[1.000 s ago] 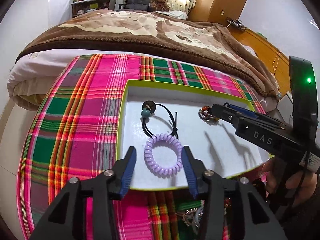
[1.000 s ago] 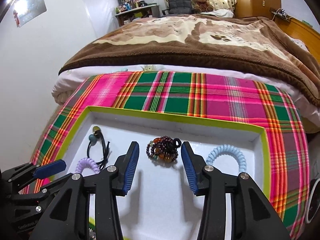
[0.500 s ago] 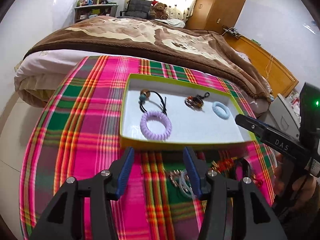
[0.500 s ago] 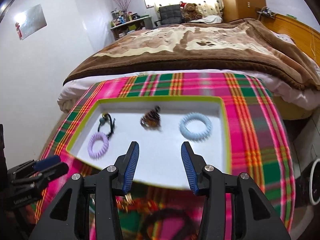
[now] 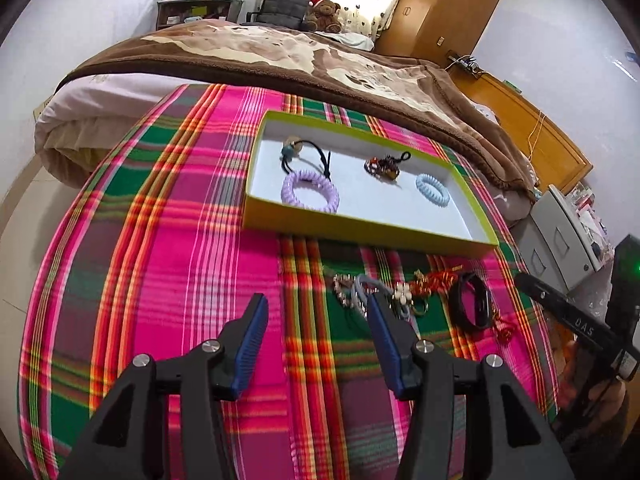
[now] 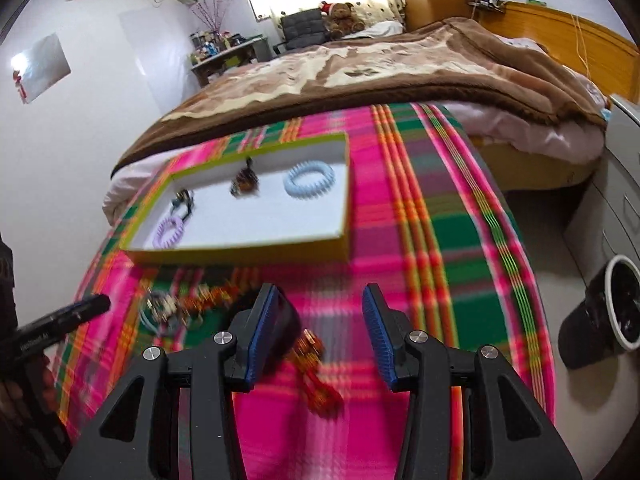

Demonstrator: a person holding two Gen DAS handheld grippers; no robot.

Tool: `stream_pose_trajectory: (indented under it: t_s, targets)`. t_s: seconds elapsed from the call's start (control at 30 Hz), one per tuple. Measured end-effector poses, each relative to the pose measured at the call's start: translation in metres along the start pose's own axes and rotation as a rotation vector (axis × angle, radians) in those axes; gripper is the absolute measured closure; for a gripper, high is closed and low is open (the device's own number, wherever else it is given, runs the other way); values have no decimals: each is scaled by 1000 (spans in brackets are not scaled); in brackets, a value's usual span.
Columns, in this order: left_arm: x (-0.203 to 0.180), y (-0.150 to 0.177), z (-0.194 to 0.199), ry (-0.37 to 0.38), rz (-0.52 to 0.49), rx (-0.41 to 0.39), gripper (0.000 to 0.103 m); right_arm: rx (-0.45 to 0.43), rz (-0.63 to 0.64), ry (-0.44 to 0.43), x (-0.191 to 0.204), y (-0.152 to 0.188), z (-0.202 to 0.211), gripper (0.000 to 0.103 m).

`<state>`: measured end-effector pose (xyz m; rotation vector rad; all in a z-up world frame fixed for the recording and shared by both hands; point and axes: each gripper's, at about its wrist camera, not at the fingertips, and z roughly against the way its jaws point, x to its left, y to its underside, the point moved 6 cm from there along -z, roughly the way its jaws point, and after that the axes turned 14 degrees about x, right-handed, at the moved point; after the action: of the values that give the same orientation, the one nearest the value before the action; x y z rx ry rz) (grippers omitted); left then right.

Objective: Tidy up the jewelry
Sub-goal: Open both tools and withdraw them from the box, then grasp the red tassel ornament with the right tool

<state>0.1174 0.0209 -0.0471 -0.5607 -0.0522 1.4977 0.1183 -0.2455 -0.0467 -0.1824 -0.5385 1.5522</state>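
Both the left gripper (image 5: 316, 318) and right gripper (image 6: 320, 316) stand wide and empty above the loose pile (image 5: 404, 294), ready to pick; four pieces already lie spaced apart in the tray (image 5: 360, 236), seemingly to prevent tangling.

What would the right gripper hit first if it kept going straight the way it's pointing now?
Probably the plaid cloth. The open right gripper points down at bare cloth, right of the red knotted charm and the green box; depth is unclear in the blur.

It was a home bedroom: a bed (image 5: 280, 56) under a brown blanket, a teddy bear (image 5: 325, 10), and a wooden wardrobe (image 5: 440, 8).
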Motion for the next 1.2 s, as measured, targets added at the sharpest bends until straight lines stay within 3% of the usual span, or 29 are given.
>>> stream_pose_trajectory:
  t_s: [0.37,0.7,0.9,1.0,1.2]
  targets:
    - [1,11,6,-3,5,-4,50,76,117,26,17,22,-26,58]
    - [-1,12,6,-28,1,1,50,71,157,102,22,28,-32,58]
    - [-11,7,3,-48,-29,9,50,58,107,113,8,26,-28,87]
    - [-20,5,-2,-61,-48,17,50,51,74,100,1,26,-26,95]
    - [-46,-1,-11,-77,-125,23,50,14,25,69,-8,25,-16,95]
